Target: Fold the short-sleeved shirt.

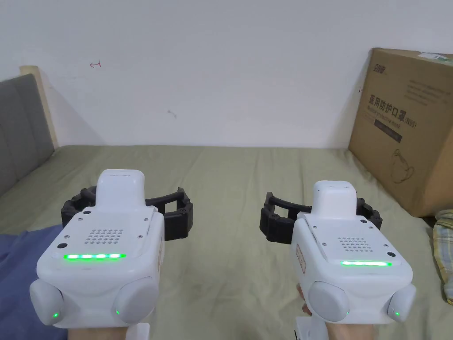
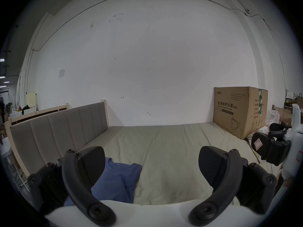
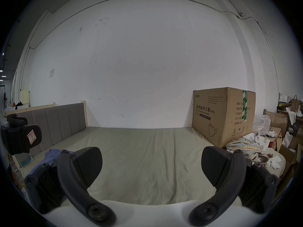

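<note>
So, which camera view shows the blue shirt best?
The left gripper view: the blue shirt lies on the bed with its neckline visible, partly behind a jaw. The head view catches a blue patch at the left edge; the right gripper view shows a rumpled bit.

Shirt (image 2: 120, 180) on bed (image 2: 164, 148) left, cardboard box (image 2: 237, 112) on bed's far right, headboard (image 2: 57, 132) at left.

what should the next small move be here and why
Probably swing both grippers left and down toward the blue shirt. The left gripper and right gripper are open, holding nothing, above the bare bed, while the shirt lies by the headboard, left of both.
</note>
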Demonstrator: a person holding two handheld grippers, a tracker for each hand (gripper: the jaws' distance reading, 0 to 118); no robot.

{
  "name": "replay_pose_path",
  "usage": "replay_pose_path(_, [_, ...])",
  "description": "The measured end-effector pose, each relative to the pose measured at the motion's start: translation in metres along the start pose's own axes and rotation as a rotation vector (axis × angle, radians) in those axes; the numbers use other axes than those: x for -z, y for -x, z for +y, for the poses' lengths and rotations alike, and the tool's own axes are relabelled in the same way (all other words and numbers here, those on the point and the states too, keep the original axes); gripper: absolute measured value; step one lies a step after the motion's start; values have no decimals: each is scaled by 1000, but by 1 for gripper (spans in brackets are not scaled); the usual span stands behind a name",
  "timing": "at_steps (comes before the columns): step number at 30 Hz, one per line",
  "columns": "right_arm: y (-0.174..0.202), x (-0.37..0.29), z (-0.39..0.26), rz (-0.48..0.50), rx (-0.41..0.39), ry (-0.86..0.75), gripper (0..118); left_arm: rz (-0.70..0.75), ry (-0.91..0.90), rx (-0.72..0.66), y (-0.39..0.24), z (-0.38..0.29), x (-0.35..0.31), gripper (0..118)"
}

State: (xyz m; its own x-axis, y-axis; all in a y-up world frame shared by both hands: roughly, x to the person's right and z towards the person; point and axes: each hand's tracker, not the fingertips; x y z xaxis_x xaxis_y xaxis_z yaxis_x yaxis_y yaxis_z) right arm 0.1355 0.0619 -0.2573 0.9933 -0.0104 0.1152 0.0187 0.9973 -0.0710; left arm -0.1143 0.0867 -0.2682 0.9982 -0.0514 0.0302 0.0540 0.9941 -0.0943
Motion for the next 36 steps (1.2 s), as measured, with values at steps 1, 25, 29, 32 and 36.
replay_pose_path(1, [0, 0, 0, -1, 2, 0, 118, 1, 0, 1, 0, 0, 0, 115])
replay_pose_path(25, [-4, 1, -3, -2, 21, 22, 118, 11, -12, 22, -1, -1, -1, 115])
replay_pose_path(29, [-2, 1, -3, -5, 5, 18, 118, 15, -15, 18, -1, -2, -1, 115])
replay_pose_path(32, [-1, 0, -3, -7, -11, 13, 118, 14, -15, 16, -1, -2, -2, 115])
replay_pose_path(36, [0, 0, -3, -5, -11, 17, 118, 16, -13, 23, -2, -2, -1, 115])
